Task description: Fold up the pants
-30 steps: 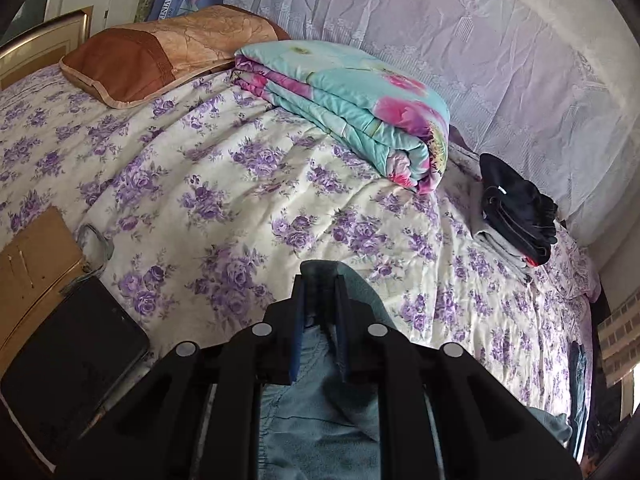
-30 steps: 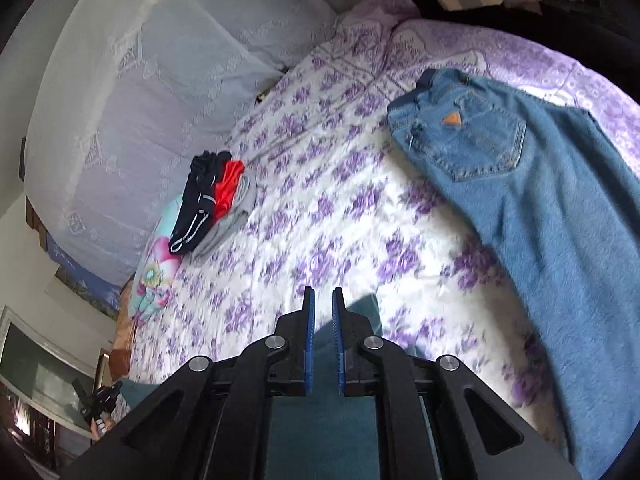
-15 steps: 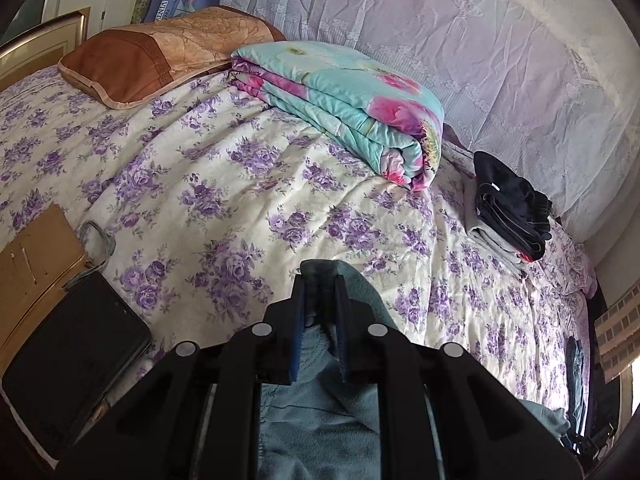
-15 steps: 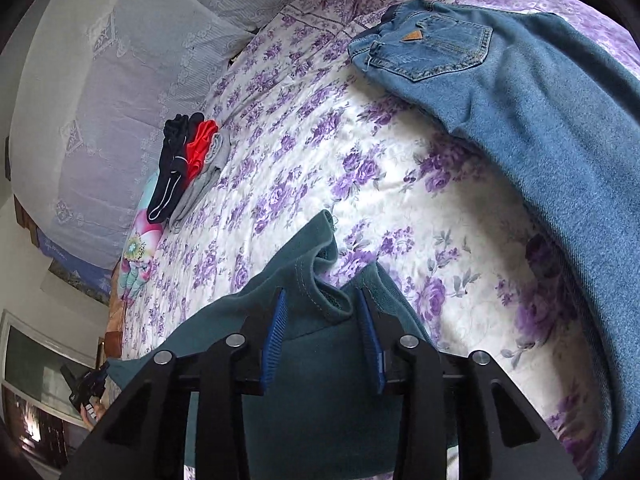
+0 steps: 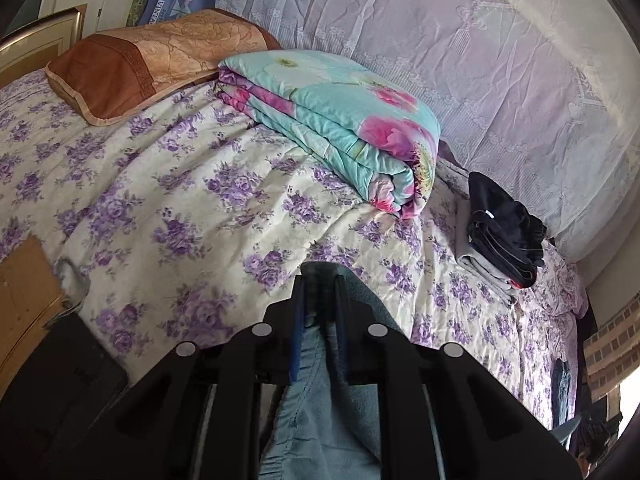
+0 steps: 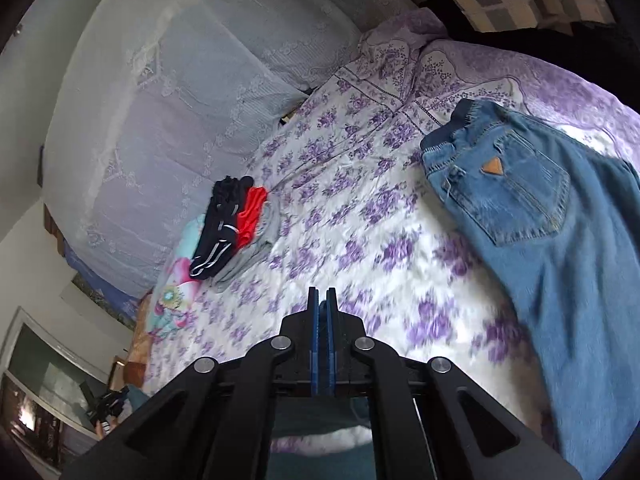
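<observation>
pants (image 5: 320,408): teal, bunched | left hand-held gripper (image 5: 319,280): clamped on pants | right hand-held gripper (image 6: 321,296): closed, empty

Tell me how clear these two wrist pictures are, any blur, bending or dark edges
Left wrist view: sharp, daylit; the folded quilt and the purple-flowered bedspread read crisply, fisheye bending the bed, black corners. Right wrist view: motion blur smears the bedspread flowers near the right gripper and the lower jeans; the clothes stack is clearer; same bending and dark rim.
</observation>
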The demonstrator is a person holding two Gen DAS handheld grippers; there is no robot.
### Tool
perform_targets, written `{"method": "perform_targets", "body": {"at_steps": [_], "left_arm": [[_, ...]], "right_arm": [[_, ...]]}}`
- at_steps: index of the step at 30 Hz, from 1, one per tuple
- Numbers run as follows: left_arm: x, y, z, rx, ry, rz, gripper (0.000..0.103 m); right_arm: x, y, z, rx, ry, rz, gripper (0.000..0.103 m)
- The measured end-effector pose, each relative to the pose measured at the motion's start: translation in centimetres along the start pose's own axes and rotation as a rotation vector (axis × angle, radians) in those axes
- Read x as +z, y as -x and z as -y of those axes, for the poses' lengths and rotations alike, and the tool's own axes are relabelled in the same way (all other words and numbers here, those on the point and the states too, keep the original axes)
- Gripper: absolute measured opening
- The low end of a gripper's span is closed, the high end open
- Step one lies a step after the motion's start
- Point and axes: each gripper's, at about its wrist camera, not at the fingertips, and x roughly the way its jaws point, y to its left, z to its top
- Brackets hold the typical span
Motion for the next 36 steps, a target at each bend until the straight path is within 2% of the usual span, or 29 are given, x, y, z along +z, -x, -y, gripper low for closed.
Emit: {"method": "perform_targets", "body": {"at_steps": [3,4,7,9,13,14,16,17,18,19,20,21,23,24,25,27,30,34,36], "left_arm": [[0.6,-5.6,-0.3,0.081,0.027,-0.076,0.013],[0.4,-7.3,-0.8,0.098,0.048,-0.114,0.013],[-0.8,-9.1,-2.1,0.125,0.081,-0.148,0.013],[-1.2,-8.6,-2.2,0.122,0.057,-0.131,0.013],[-1.1,-7.5,-2.5,0.095,0.074,-0.115,0.013],[-1.1,-7.2,-2.6,0.089,0.08,-0.11,0.013],[-0.8,-6.9,-2.5,0.082,0.086,-0.101,0.013],[-0.8,-6.8,-2.5,0.078,0.091,-0.101,0.013],[-0.7,-6.9,-2.6,0.078,0.096,-0.109,0.015],[-0.7,-7.0,-2.7,0.091,0.1,-0.125,0.021],[-0.7,-7.0,-3.1,0.115,0.111,-0.147,0.024],[-0.9,-6.7,-3.5,0.133,0.125,-0.161,0.032],[-1.3,-5.0,-4.6,0.157,0.129,-0.168,0.052],[-1.5,-3.6,-5.1,0.157,0.128,-0.161,0.069],[-1.8,-2.2,-5.6,0.153,0.126,-0.143,0.075],[-2.9,0.4,-6.6,0.149,0.107,-0.138,0.075],[-5.9,2.5,-7.7,0.12,0.098,-0.198,0.075],[-10.7,3.2,-8.0,0.075,0.11,-0.273,0.074],[-12.0,3.5,-7.4,0.075,0.079,-0.259,0.074]], "right_arm": [[1.5,-7.8,1.8,-0.168,-0.027,-0.127,0.007],[1.3,-8.9,2.2,-0.184,-0.038,-0.133,0.007],[0.0,-8.0,1.5,-0.091,-0.026,-0.1,0.007],[-0.9,-6.7,0.5,-0.087,0.023,-0.086,0.007],[-2.3,-7.2,-2.4,-0.036,0.115,-0.155,0.009],[-2.5,-7.8,-3.0,-0.023,0.128,-0.173,0.013],[-2.8,-9.5,-3.3,-0.031,0.138,-0.225,0.038],[-3.1,-10.9,-2.9,-0.075,0.136,-0.26,0.052],[-3.2,-11.9,-2.1,-0.122,0.124,-0.278,0.043],[-3.1,-12.0,-1.3,-0.133,0.102,-0.254,0.032],[-2.8,-11.4,-0.9,-0.132,0.071,-0.235,0.022],[-2.7,-10.3,-0.6,-0.108,0.037,-0.207,0.023],[-2.8,-7.4,-0.6,-0.076,0.034,-0.127,0.032],[-3.0,-6.1,-0.6,-0.078,0.051,-0.098,0.035],[-3.4,-4.5,-0.7,-0.085,0.068,-0.071,0.042],[-4.3,-2.1,-0.2,-0.088,0.068,-0.036,0.046],[-6.0,0.8,1.3,-0.059,0.009,-0.01,0.047],[-8.0,2.9,2.9,-0.062,-0.029,-0.002,0.049],[-8.6,3.3,3.4,-0.051,-0.049,-0.007,0.049]]}}
